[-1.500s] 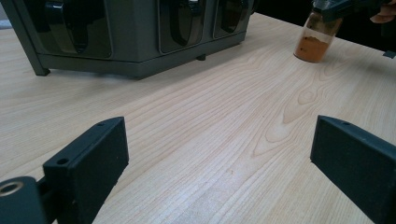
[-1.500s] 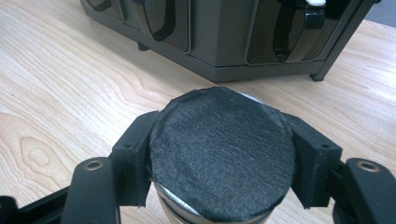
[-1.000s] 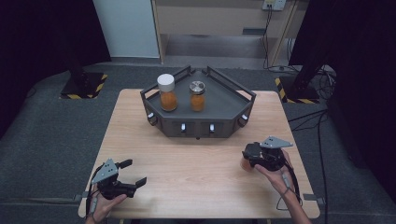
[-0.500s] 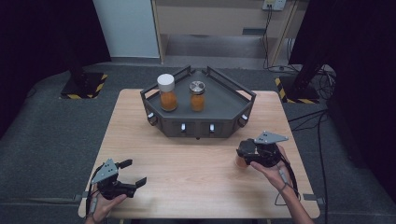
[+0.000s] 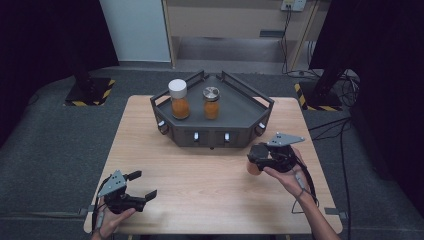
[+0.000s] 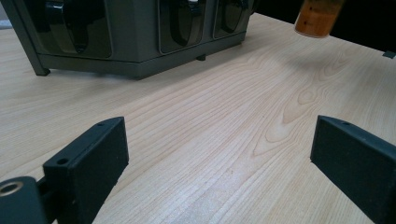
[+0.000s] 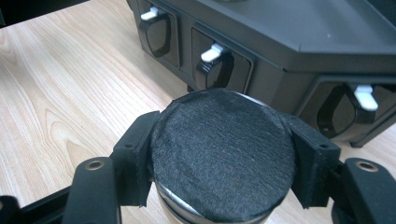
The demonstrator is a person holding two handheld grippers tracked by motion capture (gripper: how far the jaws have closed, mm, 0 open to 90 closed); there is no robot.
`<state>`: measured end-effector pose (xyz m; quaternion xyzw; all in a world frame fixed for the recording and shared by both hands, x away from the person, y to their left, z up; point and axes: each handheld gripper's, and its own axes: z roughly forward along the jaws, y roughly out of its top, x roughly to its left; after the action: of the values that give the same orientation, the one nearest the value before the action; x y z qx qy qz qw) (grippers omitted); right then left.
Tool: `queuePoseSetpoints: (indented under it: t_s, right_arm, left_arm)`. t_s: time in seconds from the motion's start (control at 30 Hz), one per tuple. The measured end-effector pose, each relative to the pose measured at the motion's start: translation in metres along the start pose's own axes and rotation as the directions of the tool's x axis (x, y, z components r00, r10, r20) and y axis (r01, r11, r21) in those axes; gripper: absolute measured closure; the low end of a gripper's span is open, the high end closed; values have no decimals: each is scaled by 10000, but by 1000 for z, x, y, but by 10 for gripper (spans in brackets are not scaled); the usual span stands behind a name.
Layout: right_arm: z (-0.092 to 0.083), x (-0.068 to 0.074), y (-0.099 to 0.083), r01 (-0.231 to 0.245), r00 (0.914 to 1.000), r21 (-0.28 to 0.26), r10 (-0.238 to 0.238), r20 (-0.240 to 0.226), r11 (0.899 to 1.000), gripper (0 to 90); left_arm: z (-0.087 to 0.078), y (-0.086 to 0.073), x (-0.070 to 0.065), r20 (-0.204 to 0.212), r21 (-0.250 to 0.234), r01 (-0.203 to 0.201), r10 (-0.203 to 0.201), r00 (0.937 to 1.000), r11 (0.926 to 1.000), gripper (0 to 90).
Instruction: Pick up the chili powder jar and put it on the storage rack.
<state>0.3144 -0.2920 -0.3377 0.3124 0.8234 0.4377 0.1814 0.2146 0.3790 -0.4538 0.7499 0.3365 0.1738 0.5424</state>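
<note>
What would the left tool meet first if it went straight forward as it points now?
Probably nothing soon: the open left tool faces bare table. The tray lies left of that line, the held jar right; depth is unclear.

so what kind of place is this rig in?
Likely a lab or studio data-collection bay: a wooden table on grey carpet, dark curtains around, hazard-striped stand bases, and cables running to a wall socket.
</note>
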Motion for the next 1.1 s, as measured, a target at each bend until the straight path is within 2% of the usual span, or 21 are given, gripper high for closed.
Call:
queuePoseSetpoints:
  t_s: [0.43,1.1]
  right_arm:
    - [4,1,32,236,9994,28,-235,-258,9997,348]
    - [6,-1,83,436,9990,92,-435,-97,9990,348]
  left_arm:
    - [0,0,0,-2,5,14,-14,10000,10000,34]
    - [0,0,1,47,-8,51,-51,10000,10000,34]
